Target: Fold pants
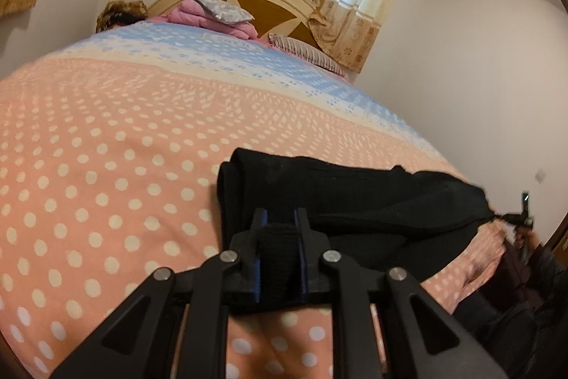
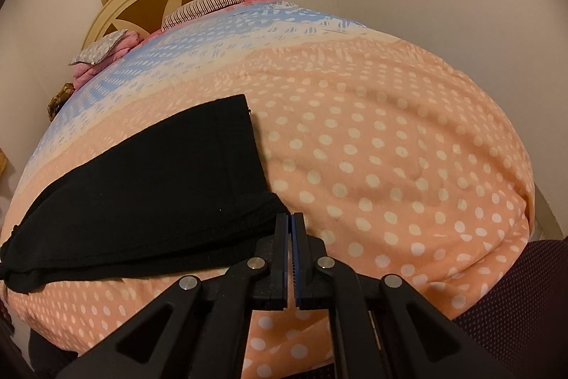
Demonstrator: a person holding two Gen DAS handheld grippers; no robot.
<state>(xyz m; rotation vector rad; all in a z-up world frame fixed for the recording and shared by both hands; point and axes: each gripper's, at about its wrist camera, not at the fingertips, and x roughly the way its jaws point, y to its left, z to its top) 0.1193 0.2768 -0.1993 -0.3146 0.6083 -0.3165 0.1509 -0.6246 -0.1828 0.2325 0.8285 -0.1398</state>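
Pants gripped at both ends, fold in progress

Black pants (image 2: 149, 187) are laid across the near part of the bed (image 2: 390, 166). The left gripper (image 1: 280, 233) has its fingers clamped on a bunched band of fabric; the right gripper (image 2: 291, 229) has its fingers pinched together at the pants' near corner. One end is judged ready to be carried over the other. Open bedspread is left beyond, though the bed's edge lies close below.

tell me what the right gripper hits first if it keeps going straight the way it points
Probably the bedspread. The right gripper sits shut at the corner of the black pants, which spread off to its left. Straight ahead the line runs over bare dotted cover, though depth is hard to judge.
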